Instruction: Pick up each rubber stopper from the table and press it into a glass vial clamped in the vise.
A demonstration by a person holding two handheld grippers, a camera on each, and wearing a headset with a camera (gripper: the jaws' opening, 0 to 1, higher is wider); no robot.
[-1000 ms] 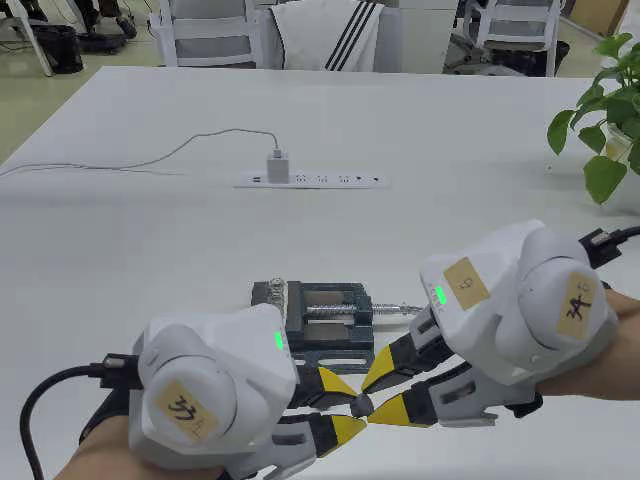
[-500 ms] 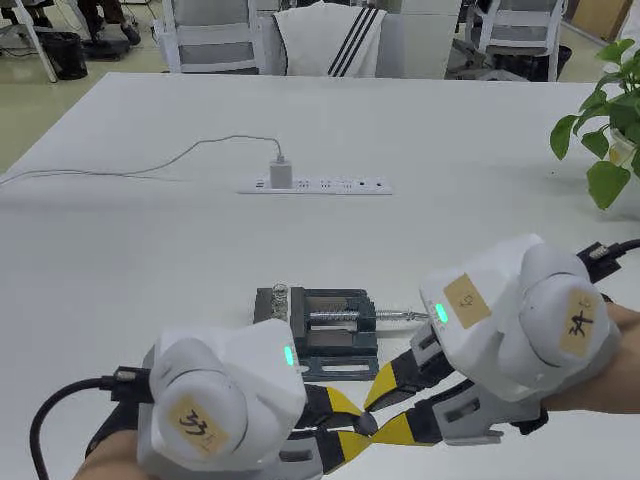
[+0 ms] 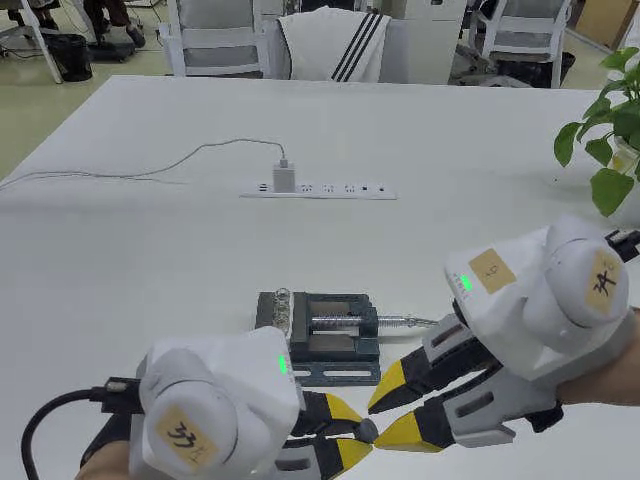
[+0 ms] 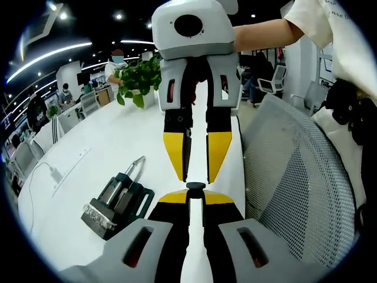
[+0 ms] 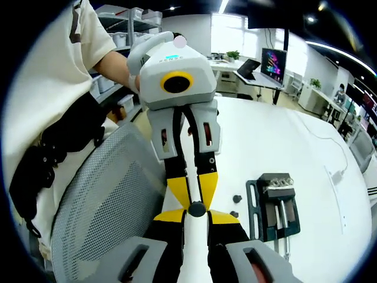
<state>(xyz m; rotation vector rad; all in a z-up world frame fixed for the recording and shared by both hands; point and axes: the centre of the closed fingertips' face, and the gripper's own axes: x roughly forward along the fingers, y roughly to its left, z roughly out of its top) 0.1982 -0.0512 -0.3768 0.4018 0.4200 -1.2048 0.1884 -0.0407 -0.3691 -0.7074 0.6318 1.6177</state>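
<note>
Lower left: left hand-held gripper (image 3: 358,432), white housing, tan handwritten label (image 3: 185,430), green light (image 3: 283,365), black cable (image 3: 40,430). Lower right: right hand-held gripper (image 3: 376,425), matching housing, yellow-black jaws. Cream short sleeve (image 4: 321,17).

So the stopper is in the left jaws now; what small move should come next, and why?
Probably carry the left gripper forward to the vise and bring its stopper above the glass vials. Its jaws are shut on the stopper, the right gripper facing it stands open, and the vials sit clamped at the vise's left end, so nothing else seems needed first.
</note>
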